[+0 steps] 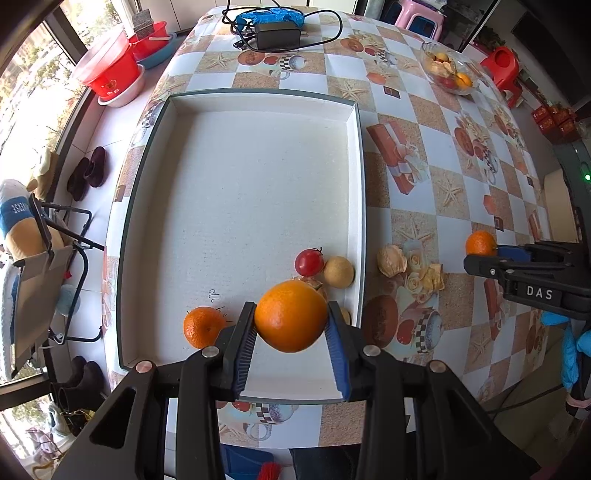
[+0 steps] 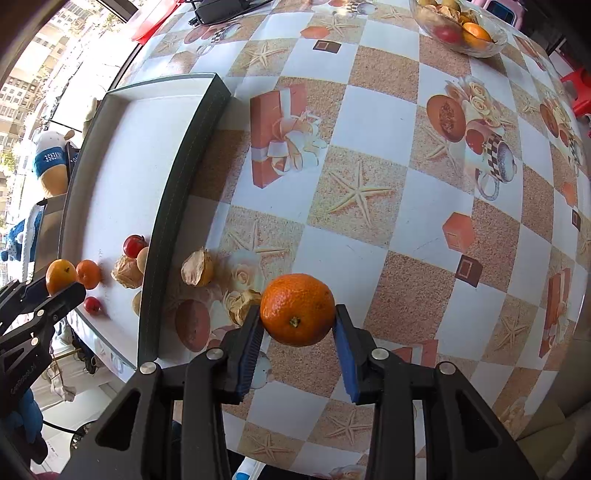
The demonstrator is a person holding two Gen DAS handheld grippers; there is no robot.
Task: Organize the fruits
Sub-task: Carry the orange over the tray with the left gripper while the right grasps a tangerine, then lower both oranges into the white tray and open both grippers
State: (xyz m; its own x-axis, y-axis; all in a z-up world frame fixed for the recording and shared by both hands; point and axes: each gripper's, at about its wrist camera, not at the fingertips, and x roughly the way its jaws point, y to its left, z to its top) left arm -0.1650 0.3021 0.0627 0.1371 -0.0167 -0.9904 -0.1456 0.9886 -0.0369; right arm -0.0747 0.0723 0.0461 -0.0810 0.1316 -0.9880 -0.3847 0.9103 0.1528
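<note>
Patterned table [image 1: 424, 122] under white tray [image 1: 354, 192]

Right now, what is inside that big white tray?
In the white tray: a mandarin, a red fruit, a tan round fruit. The orange in the left tongs hides more.

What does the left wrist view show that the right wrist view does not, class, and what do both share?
Only the left wrist view shows the blue plastic bag and the stacked red plastic basins. Only the right wrist view shows a small red round fruit near the tray's corner. Both show the white shallow tray, the clear glass fruit bowl, and an orange held in each gripper.
</note>
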